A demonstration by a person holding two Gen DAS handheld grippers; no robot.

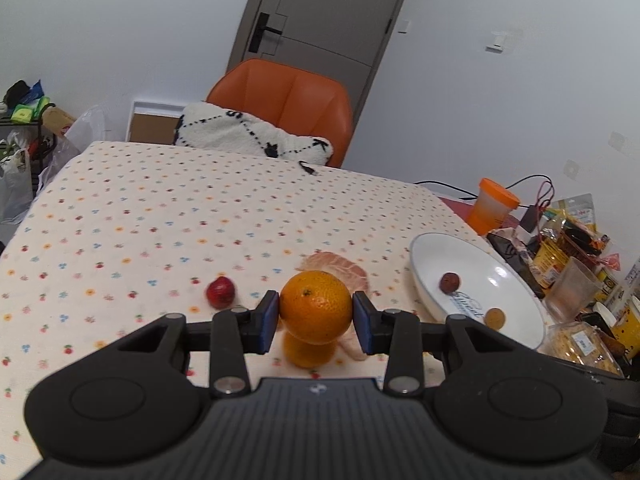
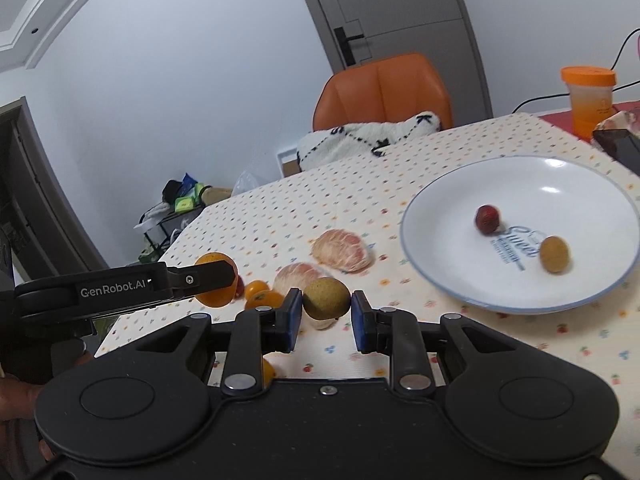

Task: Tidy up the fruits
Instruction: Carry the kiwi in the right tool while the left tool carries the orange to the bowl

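The left hand-held gripper (image 1: 316, 316) pinches a round orange mandarin (image 1: 315, 306); the right hand-held gripper (image 2: 326, 310) pinches a round yellow-green fruit (image 2: 326, 298). Both are left of the white ceramic plate (image 2: 440, 280); release low over its centre so they don't roll.

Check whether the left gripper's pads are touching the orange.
Touching. The left wrist view shows both blue pads of the left gripper pressed against the orange, no gap either side.

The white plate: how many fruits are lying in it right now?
2. In the white plate, a small red fruit lies near the middle and a small yellow-brown fruit sits apart from it, nearer the rim. Nothing looks hidden.
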